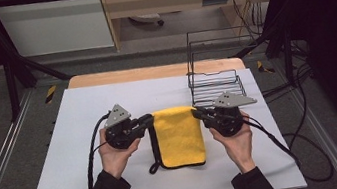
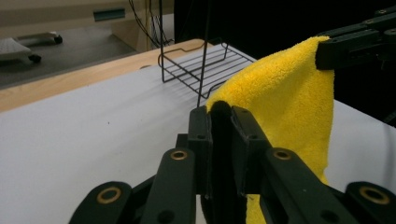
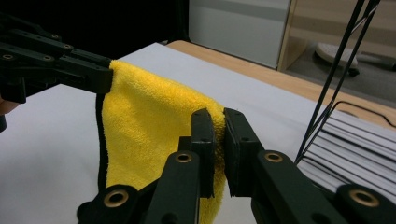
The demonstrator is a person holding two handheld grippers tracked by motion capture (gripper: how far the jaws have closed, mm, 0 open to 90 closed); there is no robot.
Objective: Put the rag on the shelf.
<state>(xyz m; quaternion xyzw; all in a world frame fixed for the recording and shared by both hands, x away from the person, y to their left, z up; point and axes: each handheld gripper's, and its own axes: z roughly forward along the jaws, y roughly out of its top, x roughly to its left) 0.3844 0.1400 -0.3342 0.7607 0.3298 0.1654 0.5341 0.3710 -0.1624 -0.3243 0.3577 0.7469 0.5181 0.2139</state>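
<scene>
Yellow cloth [image 1: 179,136] looks soft, light and floppy; left hand-held gripper [image 1: 148,120] and right hand-held gripper [image 1: 196,114] each pinch a far corner, best hold there

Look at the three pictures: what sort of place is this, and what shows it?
Probably a lab or workshop recording rig: a white table inside a black frame, loose cables alongside, and two hand-held grippers pinching a yellow cloth.

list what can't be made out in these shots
- Cloth corner in the left tool: left gripper view, pinched between its jaws.
- Cloth's lower edge: both gripper views, hidden behind the jaws.
- Rack base: right gripper view, cut by the right edge.
- Right tool grip area: hidden between jaws.
</scene>
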